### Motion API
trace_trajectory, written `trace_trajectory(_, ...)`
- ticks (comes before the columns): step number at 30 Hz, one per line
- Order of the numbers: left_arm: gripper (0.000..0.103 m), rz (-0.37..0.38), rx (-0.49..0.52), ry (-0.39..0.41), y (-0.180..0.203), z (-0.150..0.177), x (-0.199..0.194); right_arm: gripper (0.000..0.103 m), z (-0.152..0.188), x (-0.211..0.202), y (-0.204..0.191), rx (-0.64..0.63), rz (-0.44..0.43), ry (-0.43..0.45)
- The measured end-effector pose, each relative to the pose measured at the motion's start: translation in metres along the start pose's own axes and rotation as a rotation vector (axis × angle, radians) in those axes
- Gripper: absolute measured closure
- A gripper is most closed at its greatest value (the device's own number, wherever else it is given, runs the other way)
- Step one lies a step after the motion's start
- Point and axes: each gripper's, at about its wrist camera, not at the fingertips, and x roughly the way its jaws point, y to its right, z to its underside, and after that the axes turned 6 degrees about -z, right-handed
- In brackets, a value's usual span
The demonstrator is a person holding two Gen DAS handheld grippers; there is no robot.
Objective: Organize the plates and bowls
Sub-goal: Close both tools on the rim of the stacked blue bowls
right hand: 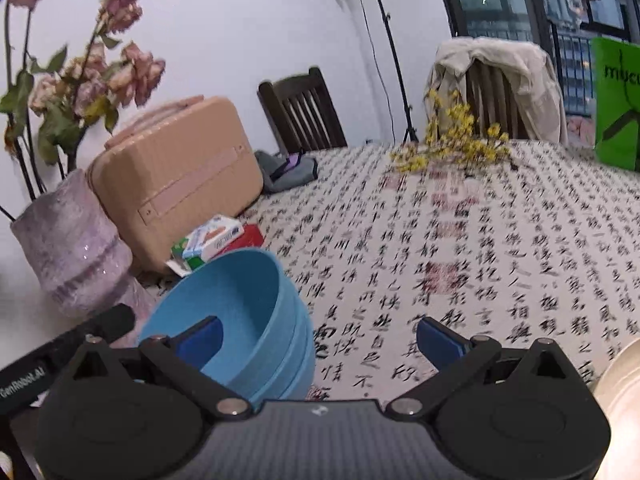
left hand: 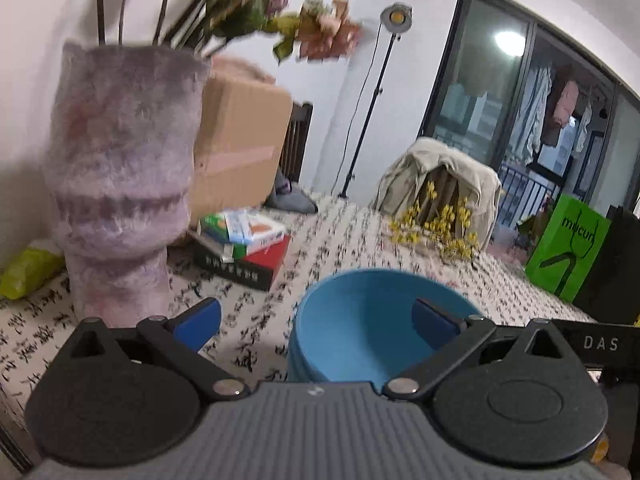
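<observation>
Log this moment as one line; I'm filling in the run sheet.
left gripper: open, straddling rim of stacked blue bowls | right gripper: open, empty, beside bowls | bowls on tablecloth near vase

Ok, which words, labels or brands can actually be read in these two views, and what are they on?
"DAS": black bar at the right edge, left view.
"GenRobot.AI", first letter cut off: black bar, right view.
"mucu", cut off: green bag.
Tablecloth calligraphy, boxes: too blurred.
</observation>
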Motion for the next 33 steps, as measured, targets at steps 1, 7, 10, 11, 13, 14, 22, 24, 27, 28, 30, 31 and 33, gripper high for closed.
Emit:
trace_trajectory(1, 0.000, -0.003, -0.001, -0.008, -0.002, 0.001, 0.003, 0.000, 0.000, 0.005, -0.002, 0.002, -0.001, -0.010)
trace_trajectory(7, 0.000, 0.011, -0.028, -0.080, -0.013, 0.005, 0.028, 0.000, 0.002, 0.030, -0.005, 0.020, 0.018, -0.056)
trace_trajectory(10, 0.000, 0.010, -0.043, -0.112, -0.015, 0.006, 0.040, 0.000, 0.002, 0.040, -0.002, 0.047, 0.029, -0.076)
trace_trajectory(11, 0.000, 0.011, -0.051, -0.121, -0.016, 0.006, 0.043, 0.000, 0.002, 0.043, 0.000, 0.059, 0.026, -0.082)
trace_trajectory(13, 0.000, 0.008, -0.060, -0.134, -0.017, 0.007, 0.049, 0.001, 0.002, 0.050, 0.004, 0.087, 0.016, -0.097)
trace_trajectory(14, 0.000, -0.003, -0.062, -0.141, -0.018, 0.006, 0.052, 0.001, 0.002, 0.054, 0.005, 0.095, 0.012, -0.105)
trace_trajectory(22, 0.002, -0.016, -0.099, -0.208, -0.024, 0.008, 0.076, 0.010, 0.005, 0.067, 0.004, 0.112, -0.023, -0.127)
trace_trajectory(24, 0.008, 0.001, -0.112, -0.240, -0.025, 0.010, 0.082, 0.016, 0.005, 0.067, 0.004, 0.121, -0.035, -0.135)
trace_trajectory(27, 0.020, 0.034, -0.128, -0.273, -0.023, 0.012, 0.086, 0.030, 0.005, 0.071, 0.005, 0.150, -0.050, -0.166)
trace_trajectory(28, 0.025, 0.046, -0.132, -0.284, -0.022, 0.012, 0.087, 0.034, 0.005, 0.073, 0.006, 0.166, -0.058, -0.180)
trace_trajectory(30, 0.039, 0.059, -0.135, -0.294, -0.019, 0.013, 0.089, 0.041, 0.006, 0.077, 0.007, 0.192, -0.084, -0.207)
trace_trajectory(31, 0.041, 0.061, -0.134, -0.298, -0.018, 0.013, 0.089, 0.044, 0.006, 0.078, 0.006, 0.198, -0.094, -0.217)
trace_trajectory(33, 0.051, 0.066, -0.143, -0.308, -0.016, 0.014, 0.091, 0.044, 0.007, 0.080, 0.003, 0.199, -0.088, -0.222)
